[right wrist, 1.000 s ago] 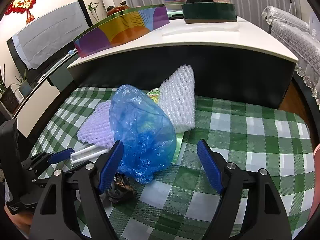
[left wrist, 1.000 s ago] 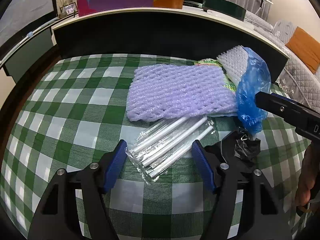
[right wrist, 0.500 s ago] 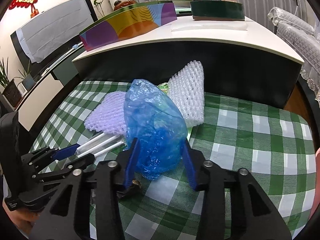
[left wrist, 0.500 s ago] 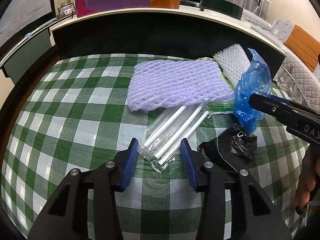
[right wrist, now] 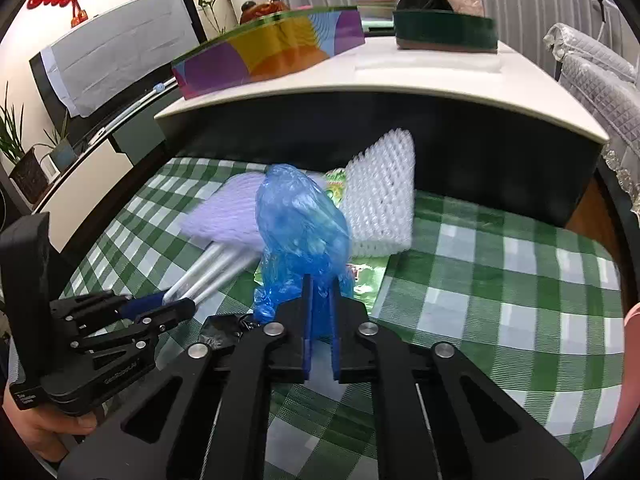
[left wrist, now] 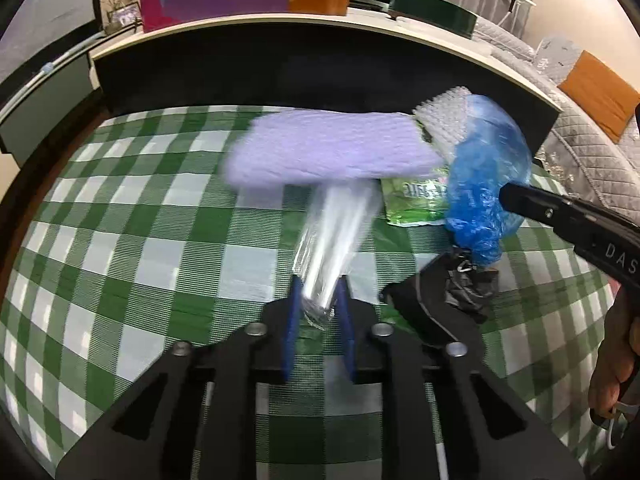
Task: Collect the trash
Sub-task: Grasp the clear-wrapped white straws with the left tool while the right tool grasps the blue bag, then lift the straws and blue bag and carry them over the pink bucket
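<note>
On the green checked tablecloth [left wrist: 120, 240] lies a heap of trash. My left gripper [left wrist: 318, 284] is closing, and its pads press on the near end of a clear packet of white straws [left wrist: 336, 224]. The packet's far end reaches under a blurred purple foam net [left wrist: 332, 148]. My right gripper [right wrist: 320, 284] is shut on the lower part of a crumpled blue plastic bag [right wrist: 300, 220]. Beside the bag lie a white foam net [right wrist: 380, 200], a green wrapper [left wrist: 416, 200] and a black crumpled bag [left wrist: 464, 288].
A raised white counter with a dark front [right wrist: 400, 80] borders the far side of the table. It carries a colourful box [right wrist: 272, 52] and a dark green tin [right wrist: 444, 32]. A hand [right wrist: 36, 428] holds the left gripper's handle. A quilted sofa [left wrist: 592, 92] stands at the right.
Both pairs of jaws have closed, the left on the straw packet and the right on the blue bag. The packet has swung to point away from me, and the purple net has shifted.
</note>
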Demonstrator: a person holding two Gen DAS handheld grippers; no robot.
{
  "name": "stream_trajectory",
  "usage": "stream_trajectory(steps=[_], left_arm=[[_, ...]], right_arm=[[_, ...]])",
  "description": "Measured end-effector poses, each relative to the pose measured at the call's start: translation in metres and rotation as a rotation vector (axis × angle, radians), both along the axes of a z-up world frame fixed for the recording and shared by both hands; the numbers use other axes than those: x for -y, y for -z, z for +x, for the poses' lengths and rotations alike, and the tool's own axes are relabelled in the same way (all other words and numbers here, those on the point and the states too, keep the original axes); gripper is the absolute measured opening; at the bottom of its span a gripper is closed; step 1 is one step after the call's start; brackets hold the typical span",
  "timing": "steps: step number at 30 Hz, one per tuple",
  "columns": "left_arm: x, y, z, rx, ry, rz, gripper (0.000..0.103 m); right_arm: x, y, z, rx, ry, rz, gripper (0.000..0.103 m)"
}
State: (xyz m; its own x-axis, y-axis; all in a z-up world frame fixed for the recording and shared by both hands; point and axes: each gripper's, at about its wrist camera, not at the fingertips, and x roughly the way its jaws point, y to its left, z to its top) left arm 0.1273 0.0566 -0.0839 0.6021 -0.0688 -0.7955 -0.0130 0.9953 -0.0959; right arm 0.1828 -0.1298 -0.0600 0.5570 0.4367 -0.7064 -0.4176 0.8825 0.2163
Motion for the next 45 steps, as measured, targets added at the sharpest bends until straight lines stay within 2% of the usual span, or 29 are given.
stream_trajectory(steps=[4, 17, 30, 38, 42, 45], left_arm=[[0.003, -0.008, -0.007, 0.019, 0.014, -0.012, 0.009], [0.006, -0.052, -0.051, 0.099, 0.049, -0.069, 0.009], [0.037, -0.086, -0.082, 0.173, 0.14, -0.062, 0.009], [0.059, -0.096, -0.087, 0.202, 0.194, -0.069, 0.009], [0.071, -0.096, -0.084, 0.205, 0.209, -0.065, 0.009], [0.079, -0.095, -0.081, 0.206, 0.217, -0.061, 0.009]], right_arm=[[0.008, -0.014, -0.008, 0.022, 0.014, 0.012, 0.004], [0.036, -0.066, -0.055, 0.123, 0.048, -0.027, 0.003], [0.097, -0.113, -0.091, 0.181, 0.124, -0.047, 0.003], [0.141, -0.151, -0.102, 0.237, 0.151, -0.067, 0.003], [0.158, -0.155, -0.103, 0.248, 0.184, -0.051, 0.003], [0.17, -0.145, -0.103, 0.249, 0.213, -0.047, 0.003]])
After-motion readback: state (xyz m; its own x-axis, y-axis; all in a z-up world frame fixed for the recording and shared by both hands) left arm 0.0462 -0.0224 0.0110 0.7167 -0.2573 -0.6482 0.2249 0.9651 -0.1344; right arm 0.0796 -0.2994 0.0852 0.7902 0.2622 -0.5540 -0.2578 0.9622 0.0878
